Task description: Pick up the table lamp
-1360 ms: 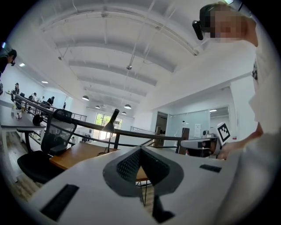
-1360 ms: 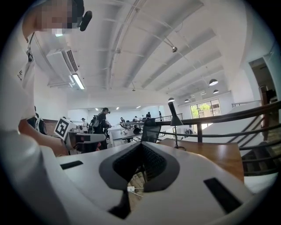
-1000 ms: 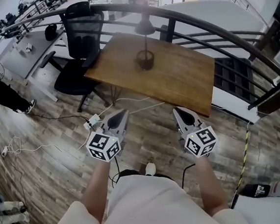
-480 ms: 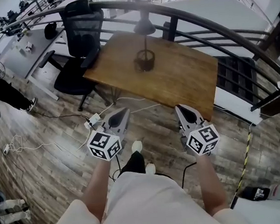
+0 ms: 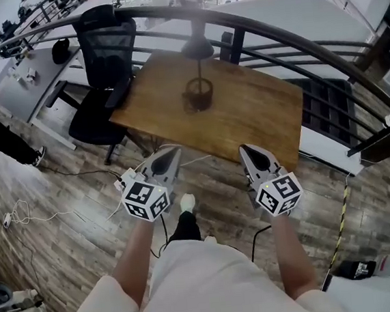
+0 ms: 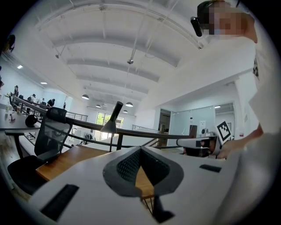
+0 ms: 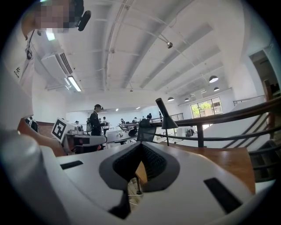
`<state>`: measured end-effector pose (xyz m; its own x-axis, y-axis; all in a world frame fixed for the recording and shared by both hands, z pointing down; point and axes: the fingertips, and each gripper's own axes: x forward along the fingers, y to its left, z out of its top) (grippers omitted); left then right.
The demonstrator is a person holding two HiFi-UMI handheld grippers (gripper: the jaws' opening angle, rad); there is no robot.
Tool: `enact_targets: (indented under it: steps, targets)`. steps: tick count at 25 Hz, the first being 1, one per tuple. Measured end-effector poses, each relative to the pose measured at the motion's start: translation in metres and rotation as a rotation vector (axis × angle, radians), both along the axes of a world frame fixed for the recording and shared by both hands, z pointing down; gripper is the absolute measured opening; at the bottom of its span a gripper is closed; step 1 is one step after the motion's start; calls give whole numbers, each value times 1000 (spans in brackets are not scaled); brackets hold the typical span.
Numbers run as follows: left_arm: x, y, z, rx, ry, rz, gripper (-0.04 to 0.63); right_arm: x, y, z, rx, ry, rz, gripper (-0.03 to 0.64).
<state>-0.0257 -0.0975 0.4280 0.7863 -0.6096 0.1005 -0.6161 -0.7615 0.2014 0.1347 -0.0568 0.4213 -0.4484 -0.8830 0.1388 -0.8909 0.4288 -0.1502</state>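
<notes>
Wood-plank floor (image 5: 65, 233) fills the near part of the head view. Beyond it a wooden table (image 5: 263, 114) stands against a curved black railing (image 5: 286, 37), with a black office chair (image 5: 103, 58) at the table's left end.

**Position of the task item.** The table lamp (image 5: 198, 95) stands upright on the far-centre part of the table, its round base on the wood and its dark cone shade above, close to the railing. Nothing touches it. Both gripper views show it ahead, beyond the jaws, with bare tabletop in between.

**Gripper state.** The left gripper (image 5: 169, 154) and right gripper (image 5: 247, 150) are held side by side, pointing towards the table. On each, the jaws are closed tip to tip with nothing between them.

**Change over the last second.**
- The person has stepped forward; a shoe (image 5: 187, 202) now shows between the arms.
- The near table edge, previously well ahead of the tips, now lies just beyond them.
- The lamp sits nearer in the view.
- Gripper pose and jaw closure are unchanged.

**Meaning for the task.** The approach is under way; the grasp has not begun. The lamp is likely out of reach from here. The jaws must open before either gripper can take the thin stem.
</notes>
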Motion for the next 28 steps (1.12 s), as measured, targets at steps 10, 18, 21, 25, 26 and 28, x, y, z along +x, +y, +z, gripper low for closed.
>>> enact_targets:
  steps: [10, 18, 21, 25, 26, 28]
  targets:
    - [0, -74, 0, 5, 7, 33, 5, -13, -72, -2, -2, -1, 10, 17]
    - [3, -119, -9, 14, 12, 65, 5, -18, -114, -11, 11, 14, 22, 17]
    - [2, -137, -9, 10, 19, 73, 5, -21, -131, -11, 10, 22, 26, 17]
    - [-2, -159, -7, 2, 22, 92, 5, -28, -153, -10, 2, 29, 36, 17]
    - [-3, -164, -7, 1, 23, 98, 5, -29, -158, -10, 2, 30, 39, 17]
    - [-3, -174, -7, 0, 23, 108, 5, -32, -168, -10, 3, 32, 45, 17]
